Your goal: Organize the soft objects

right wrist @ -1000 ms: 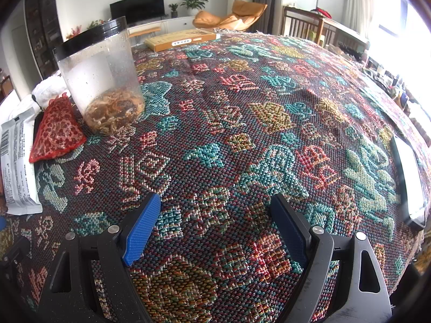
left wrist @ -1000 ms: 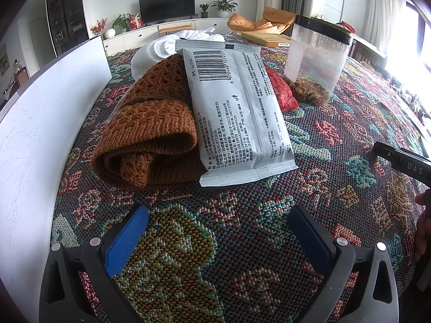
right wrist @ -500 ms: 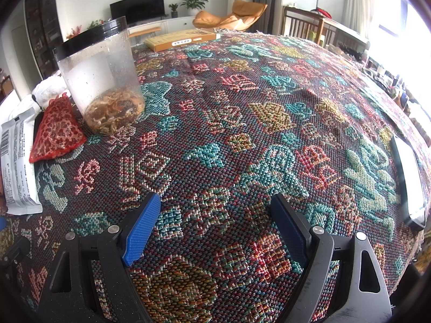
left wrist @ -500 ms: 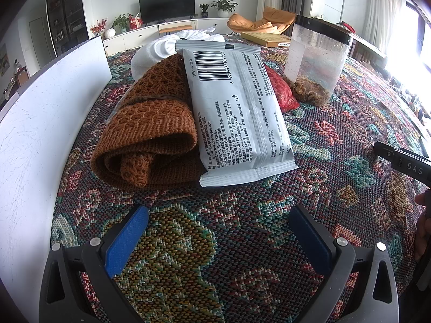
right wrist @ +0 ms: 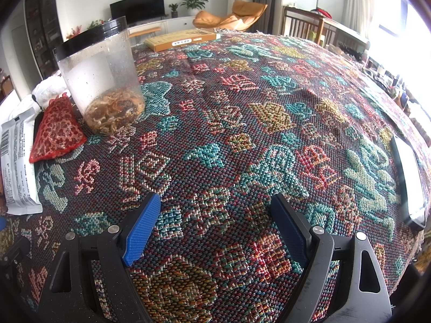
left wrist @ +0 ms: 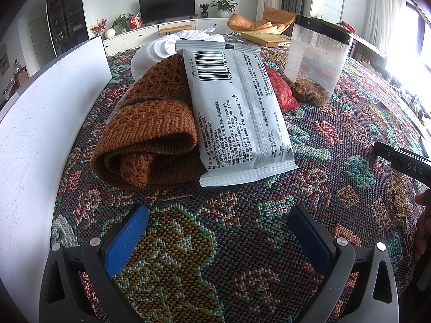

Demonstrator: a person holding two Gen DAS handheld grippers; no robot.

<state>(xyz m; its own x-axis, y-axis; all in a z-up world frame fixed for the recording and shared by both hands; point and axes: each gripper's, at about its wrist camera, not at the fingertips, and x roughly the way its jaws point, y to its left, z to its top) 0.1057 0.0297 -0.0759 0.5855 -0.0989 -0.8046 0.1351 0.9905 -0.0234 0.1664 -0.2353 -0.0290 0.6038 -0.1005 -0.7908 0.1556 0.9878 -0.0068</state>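
- your left gripper [left wrist: 218, 231] is spread wide and holds nothing; it hangs low over the patterned tablecloth [left wrist: 336, 145], with the soft pile just ahead of its fingertips.
- the folded brown knit cloth [left wrist: 150, 132] lies on the tablecloth, close beside the white board [left wrist: 40, 123] on your left.
- the grey wipes packet [left wrist: 239, 113] lies barcode side up, its left edge resting on the knit cloth and its near end on the tablecloth.
- a white cloth [left wrist: 153, 51] is bunched behind the knit cloth, partly hidden by it.
- the red mesh pouch [right wrist: 56, 132] sits between the packet and the clear lidded jar [right wrist: 102, 80], close against the jar's base.
- your right gripper [right wrist: 215, 215] is also spread wide and empty, above bare tablecloth well to the right of the pile.
- a phone [right wrist: 409, 180] lies near the right edge of the tablecloth, and a flat yellow box [right wrist: 183, 40] at the far edge.
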